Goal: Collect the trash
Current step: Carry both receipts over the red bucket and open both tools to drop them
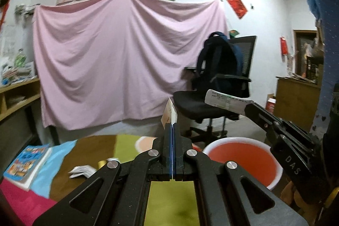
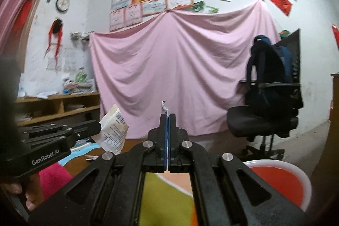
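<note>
My left gripper [image 1: 172,125] is shut on a cream paper wrapper [image 1: 169,113] that sticks up past its tips; the same wrapper shows in the right wrist view [image 2: 113,130] with printed text and a barcode. My right gripper [image 2: 167,115] is shut on a white printed paper strip [image 2: 164,107], seen in the left wrist view [image 1: 226,100] above the red bin. The red bin [image 1: 241,159] with a white rim stands low at the right, also in the right wrist view [image 2: 281,181]. A crumpled white paper [image 1: 81,171] lies on the table.
The table has a colourful cloth [image 1: 93,149] with a children's book [image 1: 27,162] at the left. A black office chair [image 1: 214,103] with a blue backpack [image 1: 218,60] stands behind the bin. A pink sheet [image 1: 118,56] hangs on the wall. Wooden shelves [image 2: 57,107] stand at the left.
</note>
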Demonstrator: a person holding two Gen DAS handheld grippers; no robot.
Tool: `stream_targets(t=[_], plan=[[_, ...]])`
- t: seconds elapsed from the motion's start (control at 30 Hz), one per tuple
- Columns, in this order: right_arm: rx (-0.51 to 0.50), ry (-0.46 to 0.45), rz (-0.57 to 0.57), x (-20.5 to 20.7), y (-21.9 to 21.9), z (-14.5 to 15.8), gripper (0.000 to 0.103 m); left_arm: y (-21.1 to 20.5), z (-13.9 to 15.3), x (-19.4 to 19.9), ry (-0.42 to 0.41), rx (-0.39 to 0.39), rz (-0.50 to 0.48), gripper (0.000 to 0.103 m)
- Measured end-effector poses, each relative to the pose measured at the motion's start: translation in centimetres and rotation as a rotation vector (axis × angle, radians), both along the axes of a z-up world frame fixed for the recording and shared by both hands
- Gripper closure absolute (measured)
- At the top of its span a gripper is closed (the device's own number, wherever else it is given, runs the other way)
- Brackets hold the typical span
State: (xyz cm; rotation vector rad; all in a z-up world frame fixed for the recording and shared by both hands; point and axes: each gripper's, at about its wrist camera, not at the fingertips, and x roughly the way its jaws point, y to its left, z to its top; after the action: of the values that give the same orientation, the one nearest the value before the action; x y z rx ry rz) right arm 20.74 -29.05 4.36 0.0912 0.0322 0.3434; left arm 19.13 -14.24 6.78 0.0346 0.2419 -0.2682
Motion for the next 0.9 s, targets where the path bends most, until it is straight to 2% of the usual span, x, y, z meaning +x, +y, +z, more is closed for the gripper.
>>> stream_targets(t=[0.27,0.47,0.9], plan=[[0.064,0.027,-0.142,0.2,-5.5,0.1,0.075,-6.1,0.4,2.4,0.028,-0.009,-0.114,0.103],[0.103,0.091,-0.221,0.9,-8.8,-0.6,0.075,-9.8,0.0,4.3,0.079,-0.009,-0.176,0.103],[0.154,0.21,-0.292,2.5,-11.5,-2.3,0.075,-12.0,-1.7,7.0,0.233,-0.044,-0.25,0.103]])
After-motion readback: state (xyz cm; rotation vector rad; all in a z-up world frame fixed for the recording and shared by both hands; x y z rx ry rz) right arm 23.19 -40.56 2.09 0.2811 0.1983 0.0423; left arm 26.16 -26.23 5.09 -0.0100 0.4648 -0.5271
